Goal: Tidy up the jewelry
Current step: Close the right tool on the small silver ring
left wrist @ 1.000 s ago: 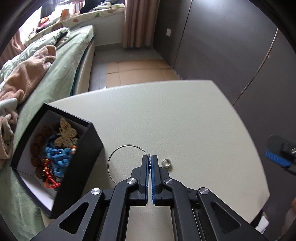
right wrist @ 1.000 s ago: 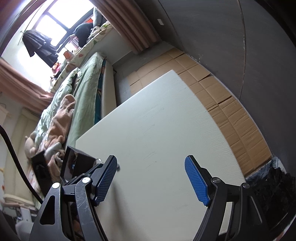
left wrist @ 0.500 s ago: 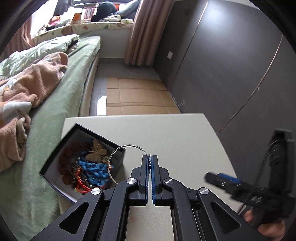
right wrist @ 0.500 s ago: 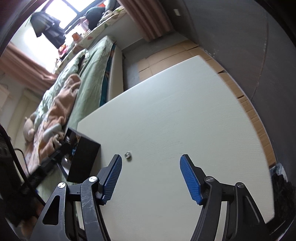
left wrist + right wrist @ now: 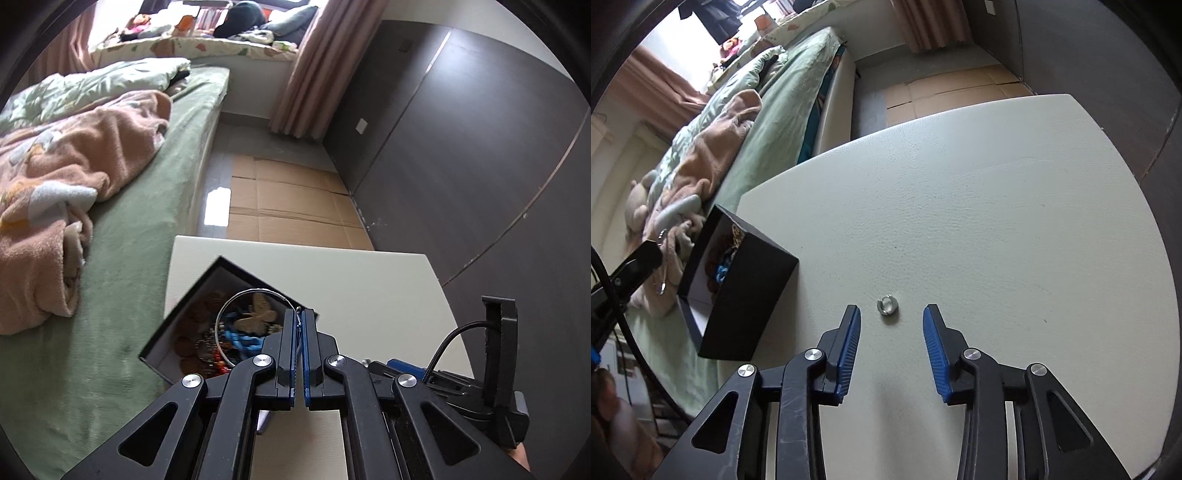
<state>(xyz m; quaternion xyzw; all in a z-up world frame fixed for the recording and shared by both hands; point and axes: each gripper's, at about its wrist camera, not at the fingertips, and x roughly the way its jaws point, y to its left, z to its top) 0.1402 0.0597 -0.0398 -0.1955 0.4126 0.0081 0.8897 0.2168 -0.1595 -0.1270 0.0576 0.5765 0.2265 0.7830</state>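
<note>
whereas a second ago the thin silver wire hoop (image 5: 236, 325) lay on the pale table (image 5: 369, 288) beside the open black cardboard box (image 5: 177, 325), in the left wrist view it now hangs over that box, above the beads and the wooden butterfly charm (image 5: 258, 315). the left gripper (image 5: 298, 321) is fully closed, pinching the hoop at its clasp, at 3 o'clock on the hoop. releasing here should drop it into the box.

in the right wrist view, the right gripper (image 5: 891, 332) has come down over the small silver ring (image 5: 887, 305). its jaws are closing, the ring on the table just ahead of the tips, at 12 o'clock, untouched. the box sits at 9 o'clock. the ring is judged the next pickup.
</note>
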